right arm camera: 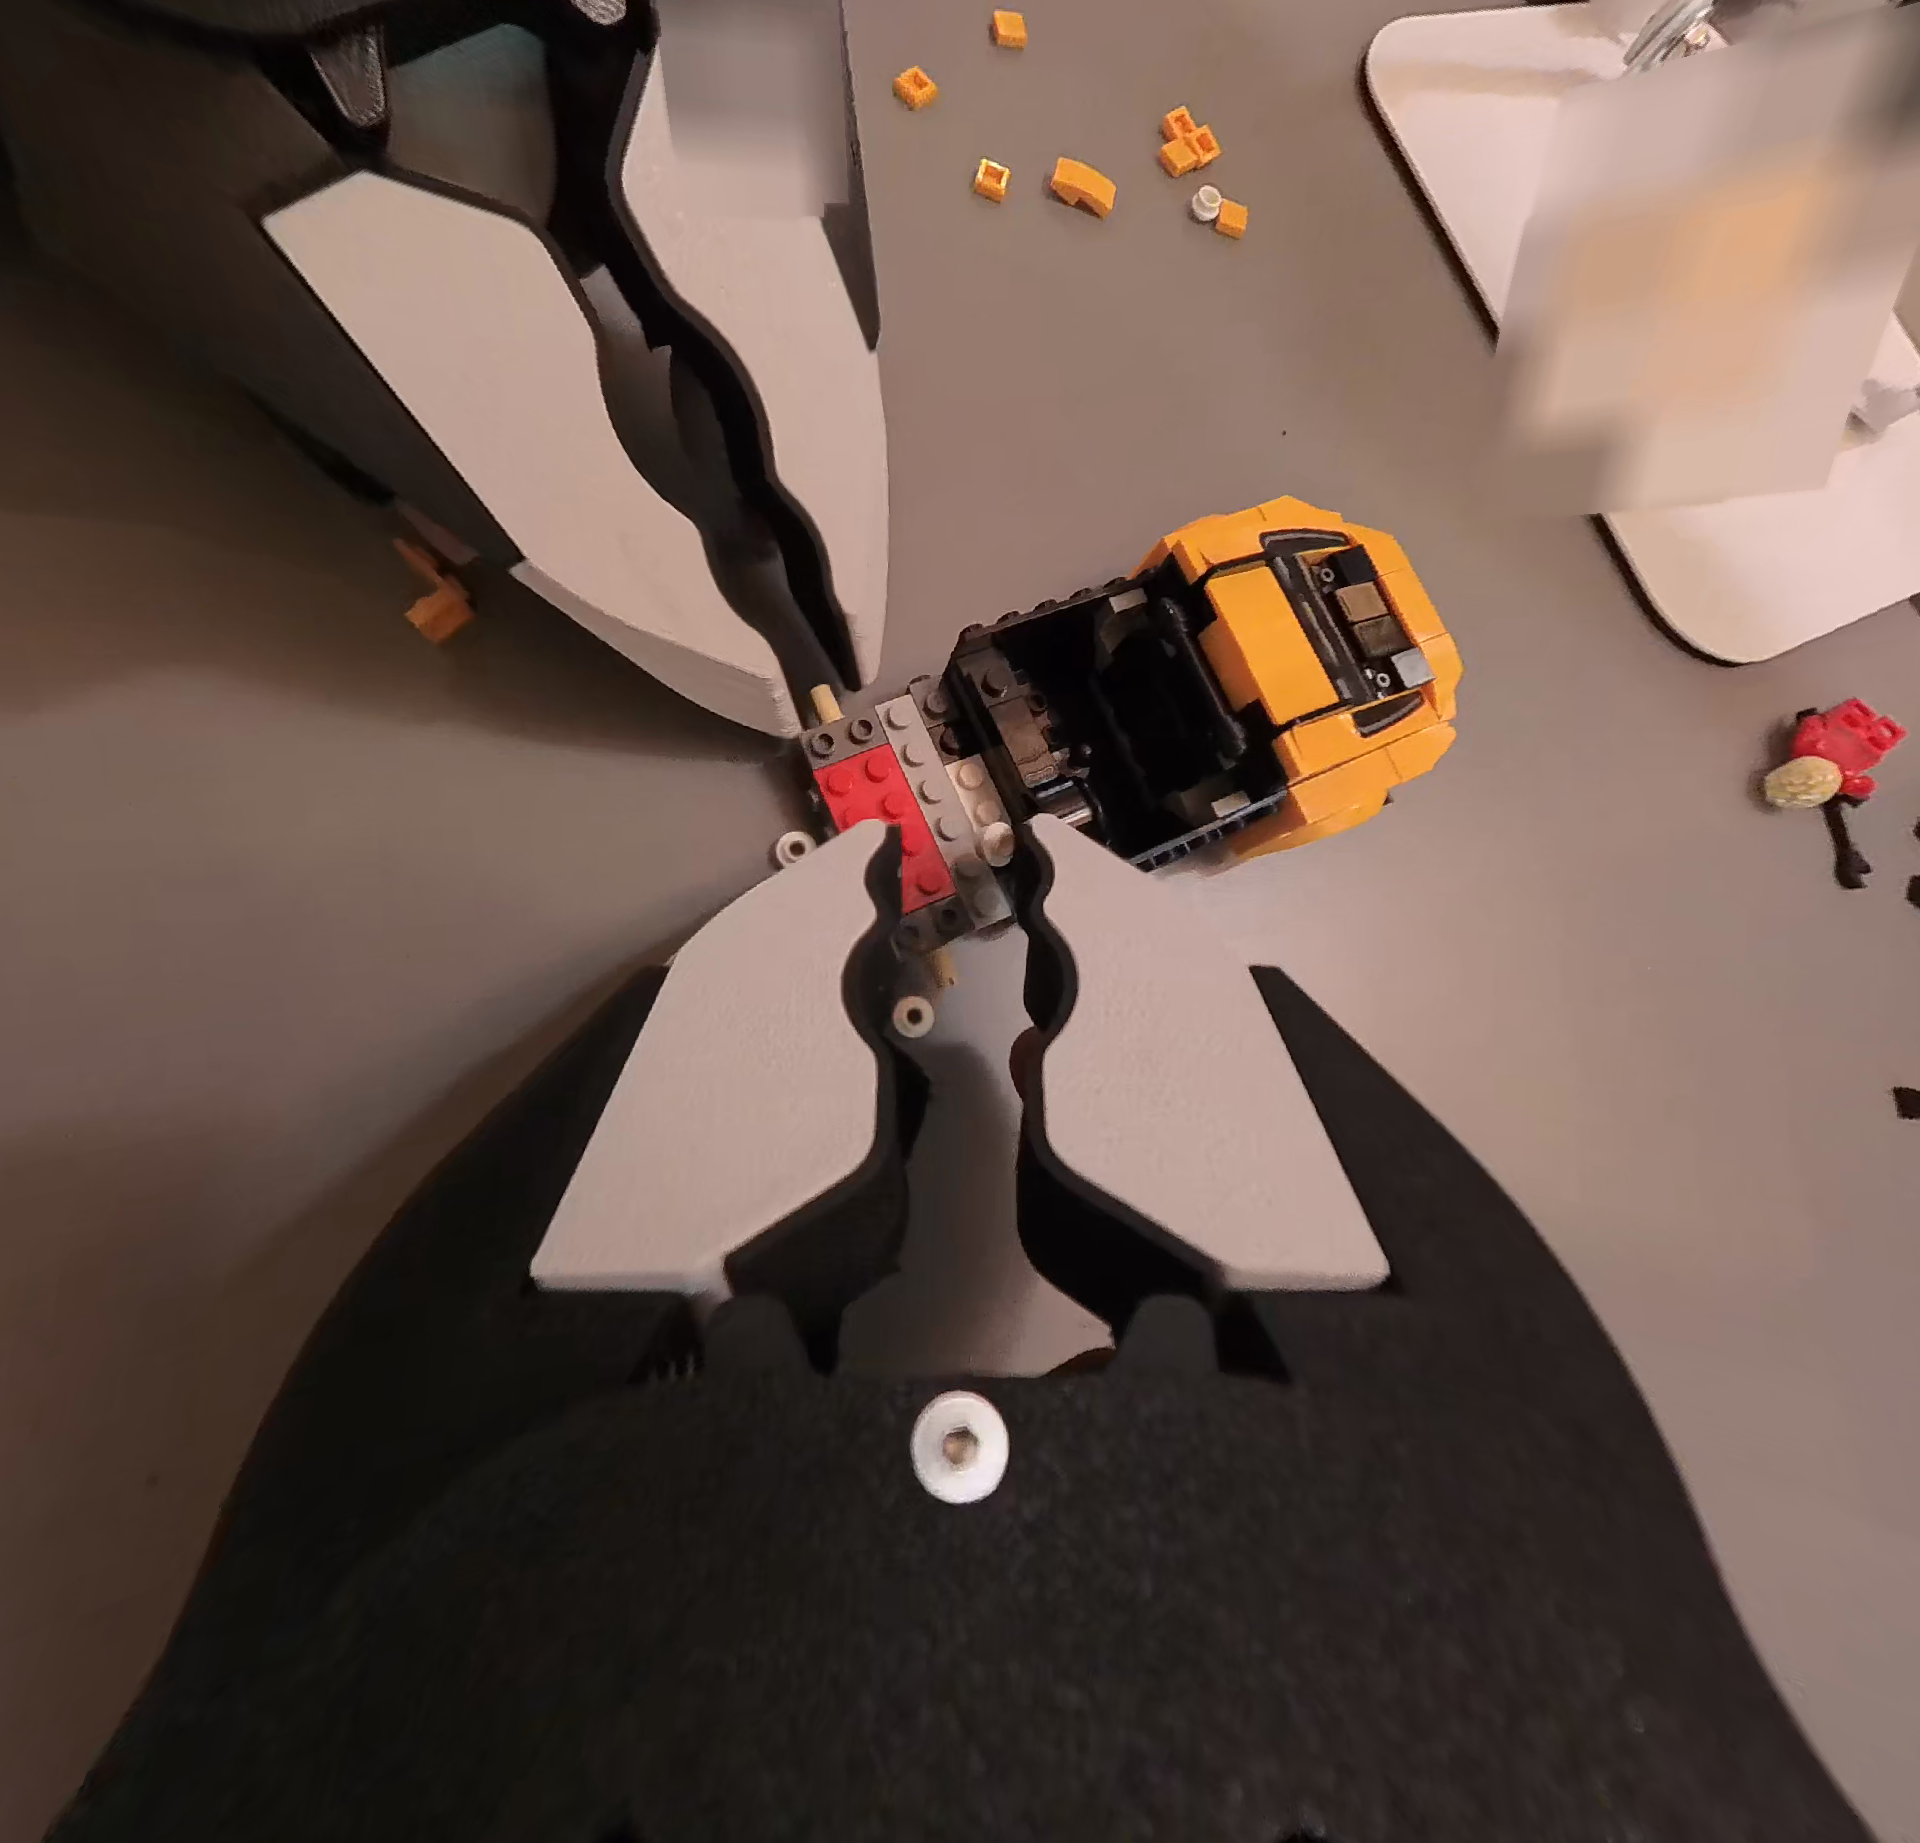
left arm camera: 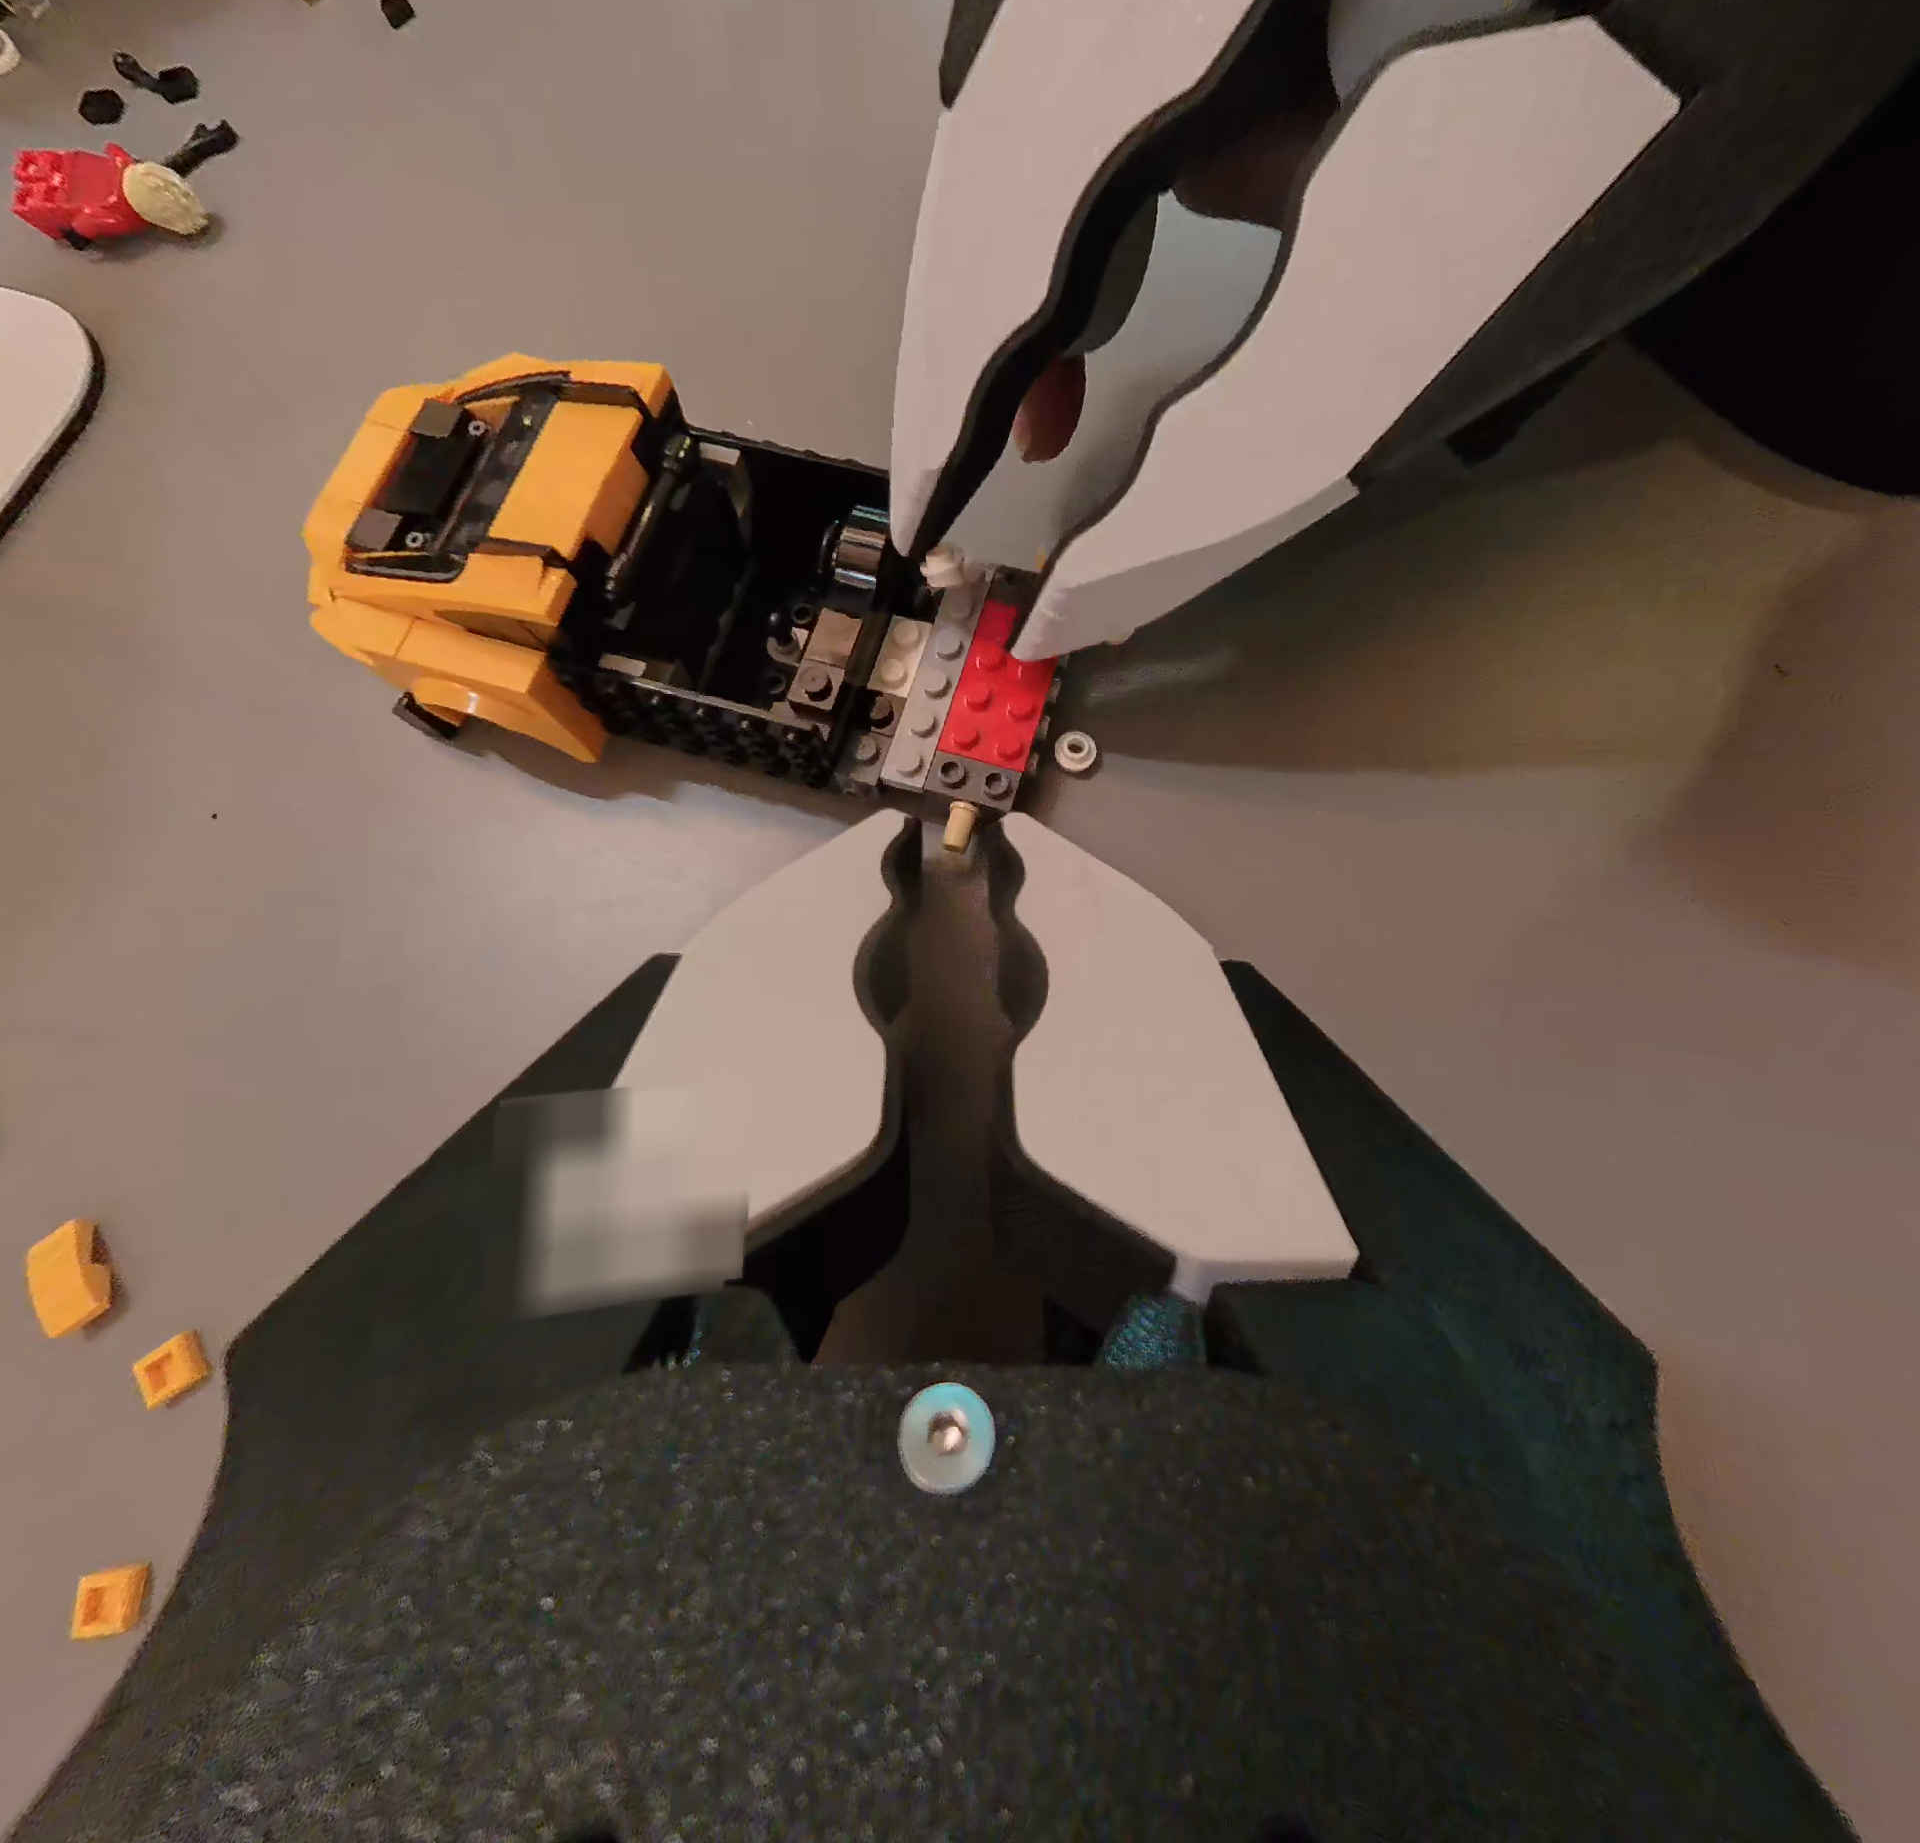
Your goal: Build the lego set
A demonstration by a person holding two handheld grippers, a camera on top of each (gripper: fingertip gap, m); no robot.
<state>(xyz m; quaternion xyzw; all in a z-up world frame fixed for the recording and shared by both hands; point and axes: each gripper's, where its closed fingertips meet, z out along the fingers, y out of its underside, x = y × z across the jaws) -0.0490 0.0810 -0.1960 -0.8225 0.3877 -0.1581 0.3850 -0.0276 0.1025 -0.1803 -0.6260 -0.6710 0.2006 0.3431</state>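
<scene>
Lying on the grey table (left arm camera: 1351,910), a half-stripped brick car (right arm camera: 1195,713) with an orange front (left arm camera: 468,546), an open black middle and a studded rear of grey strips and a red plate (left arm camera: 997,697). Flanking that rear from opposite sides, two grey-fingered grippers. Left gripper (left arm camera: 956,837) low at the near edge, jaws slightly parted, a small tan peg (left arm camera: 958,827) jutting from the car's side just into the gap — whether either tip touches it cannot be told, so nothing counted as gripped. Right gripper (right arm camera: 956,837) reaching over the rear end, jaws parted, one fingertip (left arm camera: 1049,619) down on the red plate, the other beside a small pale round stud (left arm camera: 948,565) on the car; pads astride the rear strips with gaps showing, nothing clamped. Off to one side, a white tray (right arm camera: 1455,235) and a red toy figure (right arm camera: 1839,754) — well apart from the car. Scattered farther out, small orange pieces (right arm camera: 1081,183) and black bits (left arm camera: 156,89). Close by the red plate on the table, one tiny grey ring (left arm camera: 1076,751).
</scene>
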